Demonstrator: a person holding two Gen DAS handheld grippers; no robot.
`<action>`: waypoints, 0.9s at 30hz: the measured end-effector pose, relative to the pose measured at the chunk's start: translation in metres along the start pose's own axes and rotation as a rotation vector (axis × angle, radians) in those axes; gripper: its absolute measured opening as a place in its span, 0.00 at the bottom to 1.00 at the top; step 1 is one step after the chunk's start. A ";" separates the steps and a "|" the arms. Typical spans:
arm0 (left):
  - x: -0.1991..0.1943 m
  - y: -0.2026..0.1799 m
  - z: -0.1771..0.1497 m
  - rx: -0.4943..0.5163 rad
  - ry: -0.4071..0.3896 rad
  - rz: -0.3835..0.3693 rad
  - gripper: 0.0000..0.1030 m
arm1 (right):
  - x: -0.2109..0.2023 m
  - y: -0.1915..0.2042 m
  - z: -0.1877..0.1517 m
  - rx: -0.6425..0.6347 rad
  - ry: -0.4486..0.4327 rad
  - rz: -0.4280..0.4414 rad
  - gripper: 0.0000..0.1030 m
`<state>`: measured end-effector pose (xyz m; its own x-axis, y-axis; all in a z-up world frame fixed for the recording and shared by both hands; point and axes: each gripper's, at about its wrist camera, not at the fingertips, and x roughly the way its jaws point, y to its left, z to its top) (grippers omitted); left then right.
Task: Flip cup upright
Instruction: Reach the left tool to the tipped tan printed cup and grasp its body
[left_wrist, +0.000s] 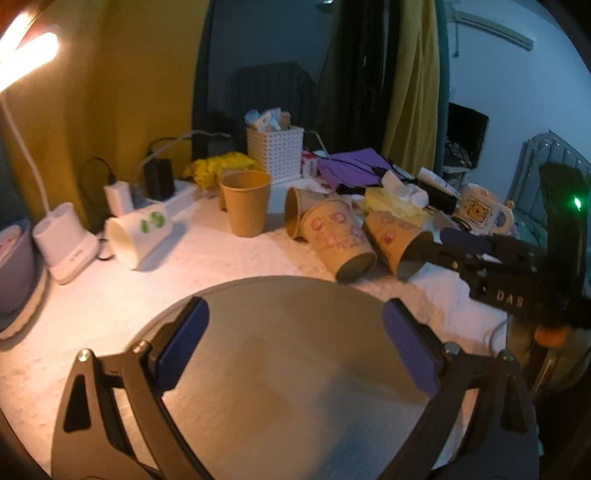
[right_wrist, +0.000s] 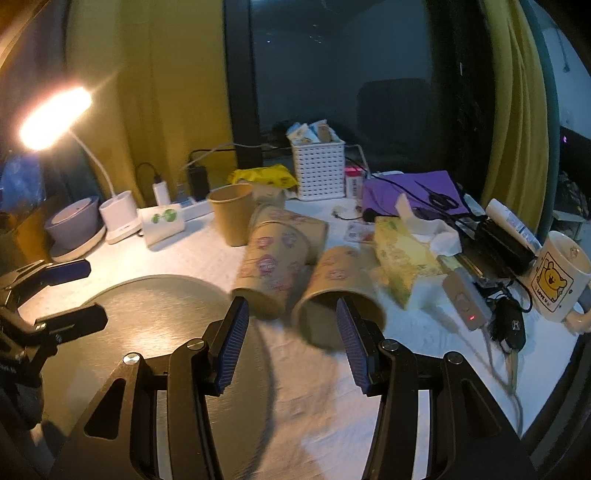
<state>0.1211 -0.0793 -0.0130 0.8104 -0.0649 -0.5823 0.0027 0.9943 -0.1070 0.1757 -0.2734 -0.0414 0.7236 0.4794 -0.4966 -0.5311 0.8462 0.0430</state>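
Observation:
Three brown paper cups with pink prints lie on their sides on the white table. The nearest one (right_wrist: 338, 291) (left_wrist: 400, 245) has its mouth toward my right gripper (right_wrist: 290, 345), which is open; its right finger (right_wrist: 351, 339) sits at the cup's rim, the left finger outside. A second cup (right_wrist: 271, 269) (left_wrist: 338, 242) lies beside it, a third (right_wrist: 295, 225) (left_wrist: 295, 216) behind. A plain brown cup (left_wrist: 245, 206) (right_wrist: 231, 214) stands upright. My left gripper (left_wrist: 295, 347) is open and empty above a round metal tray (left_wrist: 288, 369).
A white cup with green print (left_wrist: 138, 230) lies on its side at left. A lamp base (left_wrist: 64, 242), power strip, white basket (left_wrist: 275, 151), tissue box (right_wrist: 404, 254), bear mug (right_wrist: 557, 277), keys and cables crowd the back and right.

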 end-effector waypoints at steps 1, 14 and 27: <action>0.008 -0.003 0.005 -0.009 0.014 -0.005 0.93 | 0.002 -0.006 0.001 0.005 -0.003 0.000 0.51; 0.107 -0.041 0.055 -0.035 0.124 -0.028 0.93 | 0.020 -0.068 0.007 0.093 0.003 0.027 0.51; 0.155 -0.037 0.048 -0.079 0.243 -0.039 0.60 | 0.019 -0.073 0.008 0.100 0.017 0.012 0.51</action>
<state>0.2747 -0.1217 -0.0609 0.6457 -0.1313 -0.7523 -0.0222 0.9814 -0.1904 0.2315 -0.3242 -0.0463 0.7094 0.4859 -0.5105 -0.4922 0.8600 0.1344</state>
